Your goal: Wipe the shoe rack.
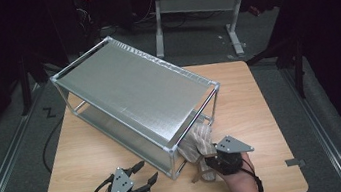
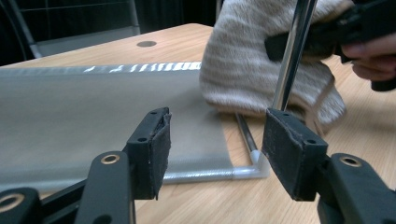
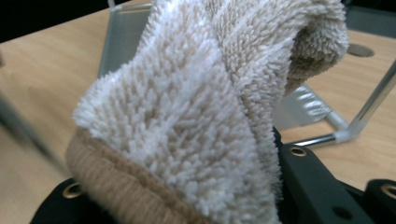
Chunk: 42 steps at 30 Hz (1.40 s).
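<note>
A beige striped terry towel [image 1: 198,142] hangs at the near right corner of a two-tier metal rack [image 1: 137,90], partly under its top shelf. My right gripper [image 1: 208,164] is shut on the towel's lower end and holds it off the table. In the right gripper view the towel [image 3: 201,116] bunches up between the black jaws and hides most of them. My left gripper [image 1: 147,171] stands open just left of the rack's near corner post, nothing between its pads [image 2: 152,149]. The left gripper view shows the towel [image 2: 243,70] behind the post [image 2: 292,56], with the lower shelf [image 2: 93,107] to the left.
The rack lies diagonally across the wooden table [image 1: 262,113], from far left to near middle. Bare tabletop lies right of the rack and along the front edge. Another table's legs [image 1: 234,26] stand on the dark floor beyond.
</note>
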{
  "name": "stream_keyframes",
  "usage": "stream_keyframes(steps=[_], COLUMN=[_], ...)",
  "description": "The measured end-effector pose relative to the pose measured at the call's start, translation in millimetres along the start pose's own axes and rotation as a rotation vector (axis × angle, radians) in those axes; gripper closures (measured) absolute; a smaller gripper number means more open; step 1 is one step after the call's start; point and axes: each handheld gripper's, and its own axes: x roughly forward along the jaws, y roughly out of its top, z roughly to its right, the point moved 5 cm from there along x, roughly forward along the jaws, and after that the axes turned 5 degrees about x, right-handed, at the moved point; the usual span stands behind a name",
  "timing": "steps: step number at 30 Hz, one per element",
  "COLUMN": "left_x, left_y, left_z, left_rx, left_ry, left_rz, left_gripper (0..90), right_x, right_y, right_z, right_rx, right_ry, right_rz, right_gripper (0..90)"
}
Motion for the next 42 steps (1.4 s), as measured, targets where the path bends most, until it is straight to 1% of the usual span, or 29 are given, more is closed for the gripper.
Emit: stream_keyframes(steps=[3, 5, 6, 7, 10, 11, 12, 13, 14, 15, 16, 17, 18, 19, 21, 22, 25, 28, 29, 30, 32, 33, 34, 35, 37, 39, 40, 41, 42], left_x=[-9.3, -12.6, -15.1, -19.9, -25.8, -27.4, -27.4, -29.4, -29.4, -30.1, -30.1, -30.1, -29.9, -28.6, -27.2, -26.0, -21.0, -15.7, -11.5, -11.5, -6.1, -0.5, -0.5, 4.6, 6.8, 12.4, 12.4, 15.6, 17.2], left_y=[-4.4, -5.8, -6.8, -8.3, -9.6, -9.8, -9.8, -9.9, -9.9, -9.3, -9.3, -8.7, -8.1, -6.7, -5.8, -5.0, -1.2, 2.5, 5.4, 5.4, 8.3, 10.7, 10.7, 12.8, 14.0, 18.1, 18.1, 20.1, 21.5], left_z=[-2.2, -3.0, -3.6, -4.6, -5.1, -5.3, -5.3, -5.2, -5.2, -4.5, -4.5, -3.5, -2.6, 0.3, 2.4, 4.4, 11.1, 18.7, 25.4, 25.4, 33.5, 40.6, 40.6, 45.9, 47.9, 53.1, 53.1, 56.4, 58.7], left_rx=[-0.008, -0.013, -0.018, -0.023, -0.032, -0.034, -0.034, -0.040, -0.040, -0.044, -0.044, -0.046, -0.045, -0.038, -0.029, -0.029, -0.017, -0.012, -0.004, -0.004, 0.014, 0.032, 0.032, 0.046, 0.050, 0.057, 0.057, 0.063, 0.074], left_ry=[0.026, 0.035, 0.043, 0.053, 0.065, 0.067, 0.067, 0.069, 0.069, 0.066, 0.066, 0.062, 0.059, 0.051, 0.044, 0.036, 0.009, -0.020, -0.047, -0.047, -0.070, -0.091, -0.091, -0.106, -0.111, -0.136, -0.136, -0.157, -0.160], left_rz=[-0.007, -0.008, -0.008, -0.008, -0.006, -0.005, -0.005, -0.002, -0.002, 0.002, 0.002, 0.003, 0.004, 0.006, 0.005, 0.006, 0.011, 0.016, 0.020, 0.020, 0.017, 0.015, 0.015, 0.014, 0.016, 0.023, 0.023, 0.026, 0.032], left_gripper=[42.0, 42.0, 42.0, 42.1, 42.0, 42.1, 42.0, 42.0, 42.1, 42.1, 42.2, 42.2, 42.3, 42.8, 42.8, 43.5, 43.8, 44.6, 45.0, 45.1, 45.4, 46.0, 46.6, 47.9, 49.3, 55.0, 57.3, 59.4, 62.0], right_x=[9.2, 11.8, 17.0, 28.2, 46.6, 54.4, 54.4, 64.7, 64.7, 71.8, 71.8, 73.9, 76.3, 78.9, 79.7, 79.6, 77.9, 72.9, 69.6, 69.6, 65.6, 61.9, 59.4, 56.8, 54.3, 46.5, 44.7, 42.5, 41.6], right_y=[9.6, 11.3, 13.5, 14.7, 11.5, 9.2, 9.2, 5.4, 5.4, 2.1, 2.1, 0.2, -2.3, -6.6, -8.3, -12.1, -13.9, -18.0, -19.8, -19.8, -22.1, -24.2, -25.5, -27.0, -28.2, -31.9, -33.2, -34.3, -35.1], right_z=[6.4, 7.0, 7.5, 7.7, 8.1, 8.7, 8.7, 9.4, 9.4, 10.9, 10.9, 11.5, 12.2, 13.8, 14.5, 14.4, 14.3, 10.1, 8.1, 8.1, 5.6, 3.4, 1.5, -0.2, -2.1, -7.1, -8.9, -9.8, -10.8], right_rx=[-0.002, -0.004, -0.004, -0.005, -0.016, -0.027, -0.027, -0.033, -0.033, -0.028, -0.028, -0.017, -0.006, -0.013, -0.020, 0.002, 0.000, -0.002, -0.007, -0.007, -0.004, -0.013, -0.012, -0.013, -0.015, -0.029, -0.028, -0.034, -0.028], right_ry=[-0.025, -0.027, -0.029, -0.030, -0.043, -0.053, -0.053, -0.062, -0.062, -0.063, -0.063, -0.062, -0.060, -0.061, -0.062, -0.052, -0.046, -0.046, -0.044, -0.044, -0.041, -0.035, -0.032, -0.031, -0.028, -0.028, -0.028, -0.028, -0.033], right_rz=[0.023, 0.026, 0.025, 0.009, -0.038, -0.064, -0.064, -0.099, -0.099, -0.131, -0.131, -0.146, -0.171, -0.202, -0.213, -0.236, -0.243, -0.245, -0.245, -0.245, -0.244, -0.242, -0.242, -0.244, -0.243, -0.246, -0.243, -0.244, -0.240], right_gripper=[67.3, 67.3, 67.3, 67.3, 67.4, 67.5, 67.5, 67.8, 67.8, 68.0, 68.0, 68.1, 68.2, 68.4, 68.5, 68.8, 69.1, 69.3, 69.3, 69.3, 69.2, 69.2, 69.2, 69.2, 69.2, 69.1, 69.1, 69.1, 69.1])
